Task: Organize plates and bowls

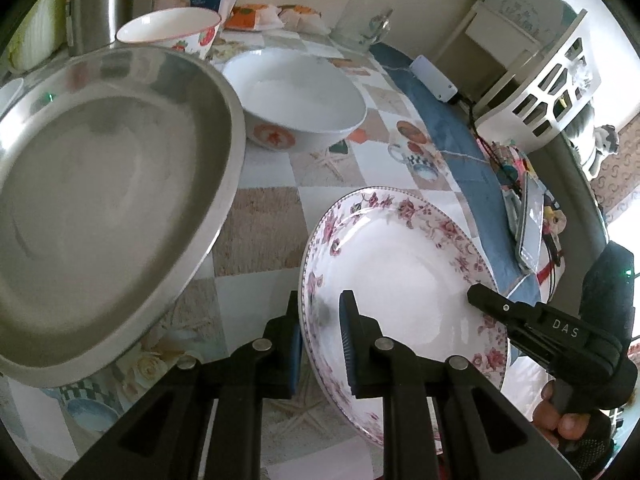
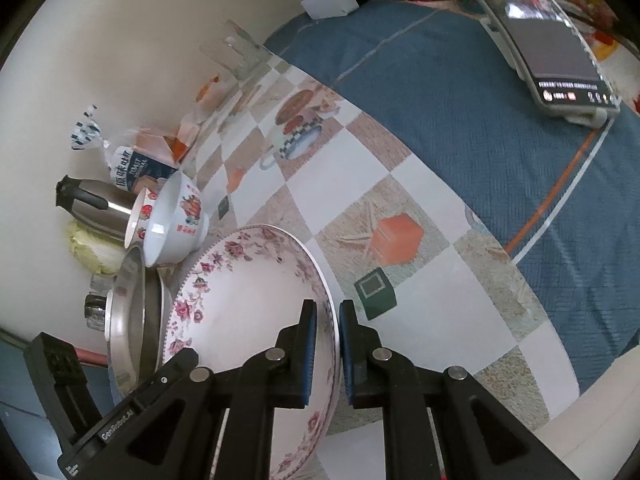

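Both the left hand-held gripper (image 1: 320, 344) and the right hand-held gripper (image 2: 328, 354) pinch opposite rims of the floral plate (image 1: 400, 280) between them, which may slip or knock the steel plate (image 1: 100, 200) left of it.
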`<action>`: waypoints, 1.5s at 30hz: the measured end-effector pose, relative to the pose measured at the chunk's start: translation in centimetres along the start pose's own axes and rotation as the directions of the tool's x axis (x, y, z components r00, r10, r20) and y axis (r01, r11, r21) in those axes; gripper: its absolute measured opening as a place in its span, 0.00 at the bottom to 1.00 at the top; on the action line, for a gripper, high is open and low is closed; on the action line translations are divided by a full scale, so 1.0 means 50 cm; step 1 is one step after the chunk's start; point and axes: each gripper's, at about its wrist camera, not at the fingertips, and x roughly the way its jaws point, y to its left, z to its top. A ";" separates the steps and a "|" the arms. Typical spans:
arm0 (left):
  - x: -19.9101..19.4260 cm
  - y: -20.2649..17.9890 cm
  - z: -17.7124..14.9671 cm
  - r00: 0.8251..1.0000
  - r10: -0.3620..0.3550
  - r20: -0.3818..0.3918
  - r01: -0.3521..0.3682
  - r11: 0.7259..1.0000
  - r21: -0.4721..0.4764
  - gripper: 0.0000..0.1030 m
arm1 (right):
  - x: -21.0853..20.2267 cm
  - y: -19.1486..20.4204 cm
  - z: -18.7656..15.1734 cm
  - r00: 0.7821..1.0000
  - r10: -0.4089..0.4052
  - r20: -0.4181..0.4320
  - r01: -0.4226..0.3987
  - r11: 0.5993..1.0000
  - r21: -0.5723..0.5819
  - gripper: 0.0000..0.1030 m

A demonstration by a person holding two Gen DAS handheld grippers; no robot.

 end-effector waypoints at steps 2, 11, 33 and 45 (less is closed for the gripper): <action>-0.011 -0.003 0.002 1.000 0.001 0.016 -0.001 1.000 0.014 0.17 | -0.008 0.008 0.001 1.000 0.001 0.011 0.000 1.000 -0.012 0.12; -0.056 -0.010 0.019 0.996 -0.020 0.082 0.017 0.999 0.046 0.17 | -0.047 0.051 0.010 0.998 0.007 0.065 -0.004 0.998 -0.055 0.12; -0.177 0.133 0.069 0.967 -0.020 0.255 0.052 0.992 -0.119 0.17 | -0.046 0.282 0.025 0.996 0.053 0.073 -0.034 0.968 -0.250 0.12; -0.219 0.250 0.079 0.957 0.028 0.288 0.038 0.975 -0.219 0.17 | 0.030 0.392 0.002 0.998 0.061 0.001 -0.057 0.944 -0.326 0.12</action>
